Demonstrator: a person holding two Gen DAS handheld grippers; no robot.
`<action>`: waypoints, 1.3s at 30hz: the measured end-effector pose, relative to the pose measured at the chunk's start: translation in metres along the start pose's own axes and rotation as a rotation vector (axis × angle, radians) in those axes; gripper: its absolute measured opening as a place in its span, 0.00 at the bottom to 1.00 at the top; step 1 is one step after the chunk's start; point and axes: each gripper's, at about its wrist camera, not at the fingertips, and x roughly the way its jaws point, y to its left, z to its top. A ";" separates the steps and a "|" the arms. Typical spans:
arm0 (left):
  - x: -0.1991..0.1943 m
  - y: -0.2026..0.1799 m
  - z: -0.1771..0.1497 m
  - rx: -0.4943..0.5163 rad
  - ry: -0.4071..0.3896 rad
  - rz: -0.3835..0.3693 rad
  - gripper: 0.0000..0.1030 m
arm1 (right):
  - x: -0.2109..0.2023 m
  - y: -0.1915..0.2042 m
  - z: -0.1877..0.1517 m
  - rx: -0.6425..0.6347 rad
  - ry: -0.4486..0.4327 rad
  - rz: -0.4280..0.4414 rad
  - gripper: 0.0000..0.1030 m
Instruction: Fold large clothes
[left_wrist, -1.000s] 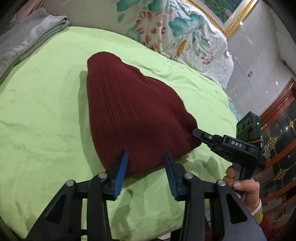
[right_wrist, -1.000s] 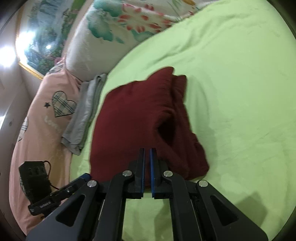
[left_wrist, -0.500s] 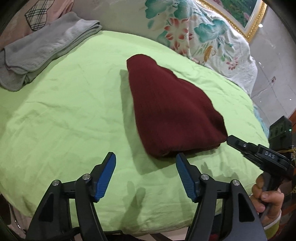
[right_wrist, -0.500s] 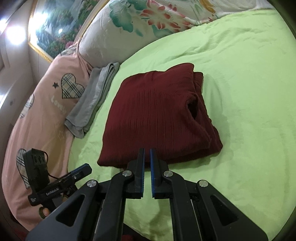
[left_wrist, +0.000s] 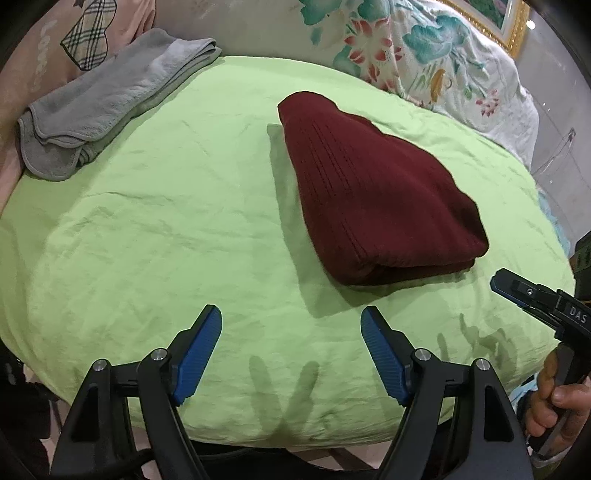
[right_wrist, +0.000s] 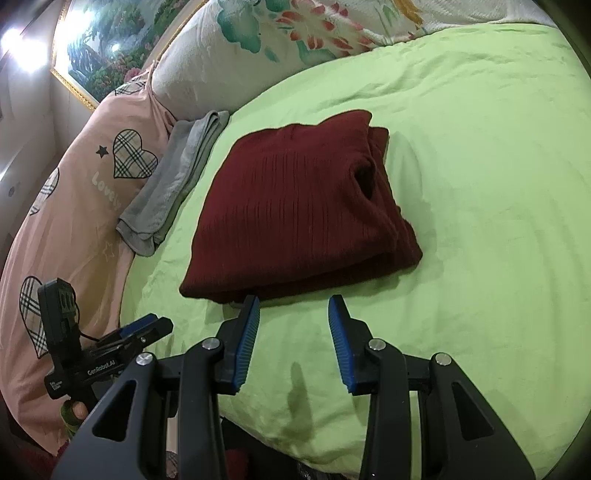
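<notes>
A dark red knitted sweater (left_wrist: 373, 192) lies folded in a compact stack on the green bed cover (left_wrist: 166, 240); it also shows in the right wrist view (right_wrist: 295, 210). My left gripper (left_wrist: 291, 325) is open and empty, hovering near the bed's front edge, short of the sweater. My right gripper (right_wrist: 293, 310) is open and empty, its tips just in front of the sweater's near edge, not touching it. The right gripper also appears at the right edge of the left wrist view (left_wrist: 517, 291), and the left gripper appears at the lower left of the right wrist view (right_wrist: 144, 328).
A folded grey towel (left_wrist: 103, 103) lies at the bed's back left. A floral pillow (left_wrist: 406, 48) and a pink pillow with plaid hearts (right_wrist: 81, 206) line the head of the bed. The green bed cover (right_wrist: 480, 184) stretches right of the sweater.
Both grippers have pulled back from the sweater toward the bed's front edge. The right gripper, shut before, has opened. The left gripper has opened wider. The sweater lies still, folded.
</notes>
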 end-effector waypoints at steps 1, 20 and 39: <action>0.000 0.000 0.000 0.005 0.002 0.007 0.76 | 0.000 0.001 -0.001 -0.004 0.005 -0.002 0.39; -0.015 -0.006 0.008 0.097 -0.037 0.135 0.78 | 0.005 0.032 -0.011 -0.122 0.043 -0.056 0.56; -0.033 -0.018 0.032 0.145 -0.057 0.255 0.79 | -0.004 0.067 0.012 -0.298 0.052 -0.092 0.76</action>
